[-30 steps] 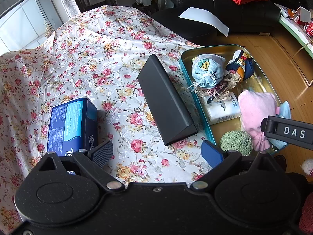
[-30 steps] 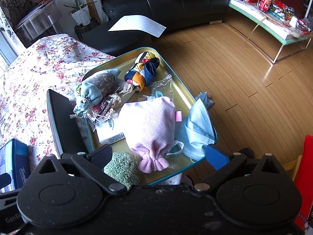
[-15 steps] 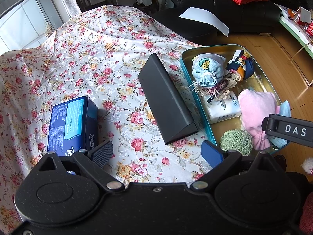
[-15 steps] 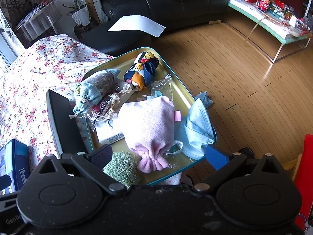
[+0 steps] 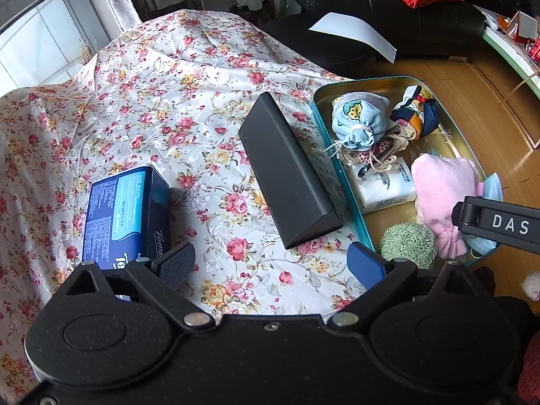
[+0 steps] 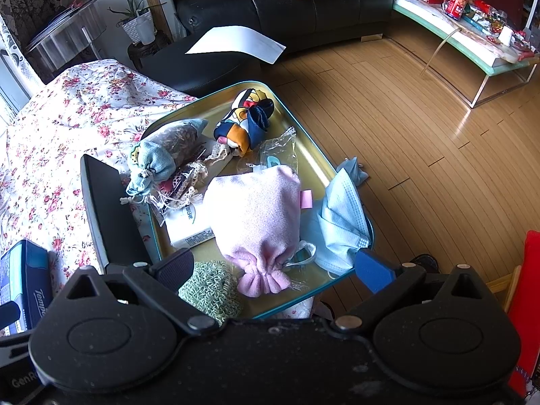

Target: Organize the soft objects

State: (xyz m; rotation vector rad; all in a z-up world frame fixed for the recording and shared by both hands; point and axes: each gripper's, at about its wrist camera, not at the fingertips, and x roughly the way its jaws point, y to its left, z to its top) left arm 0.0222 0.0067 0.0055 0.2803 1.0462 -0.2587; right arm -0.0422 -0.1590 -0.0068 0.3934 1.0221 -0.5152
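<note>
Most soft things already lie in the tray (image 6: 305, 136) — pink pouch (image 6: 258, 217) at six o'clock — while both grippers' fingers gape wide, empty.

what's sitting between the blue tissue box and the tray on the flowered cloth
A long black wedge-shaped case lies between the blue tissue box and the tray, close beside the tray's rim; the left wrist view shows it best.

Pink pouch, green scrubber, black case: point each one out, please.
pink pouch (image 6: 256, 216): right wrist view, middle of its fuzzy body.
green scrubber (image 6: 211, 292): right wrist view, its knitted top.
black case (image 5: 283, 172): left wrist view, its long top face.
</note>
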